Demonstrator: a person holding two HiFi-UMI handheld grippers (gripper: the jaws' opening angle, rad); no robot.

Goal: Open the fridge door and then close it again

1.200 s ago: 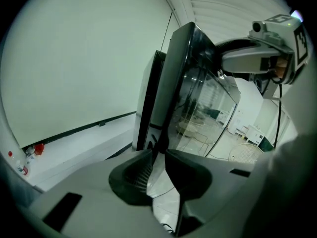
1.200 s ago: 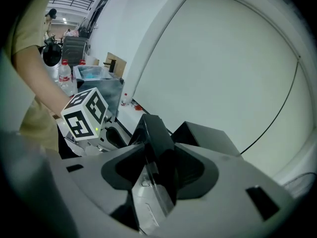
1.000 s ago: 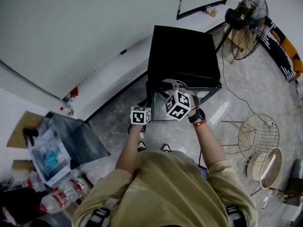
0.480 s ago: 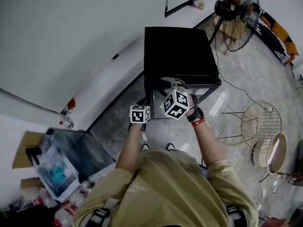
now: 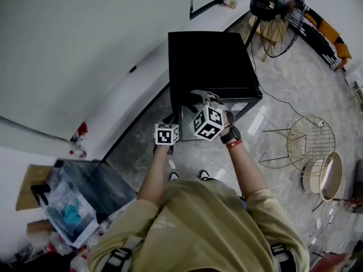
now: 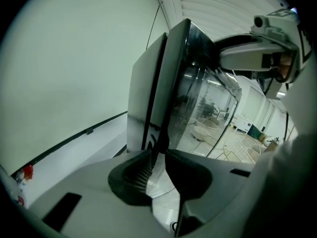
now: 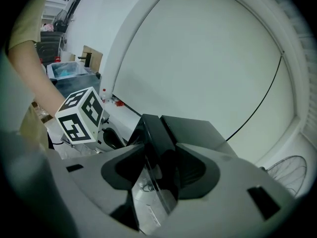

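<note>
Both the left tool [image 6: 157, 158] and right tool [image 7: 158, 165] clamp the fridge door [image 6: 198, 103].

Standing fan [image 5: 266, 8] by white wall [image 5: 85, 50]; wire stool [image 5: 310, 140] well apart.

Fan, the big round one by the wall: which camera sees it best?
The head view: nearly the whole fan stands at the top right, on its stand. The right gripper view catches only its cage at the lower right edge. The left gripper view shows none of it.
</note>
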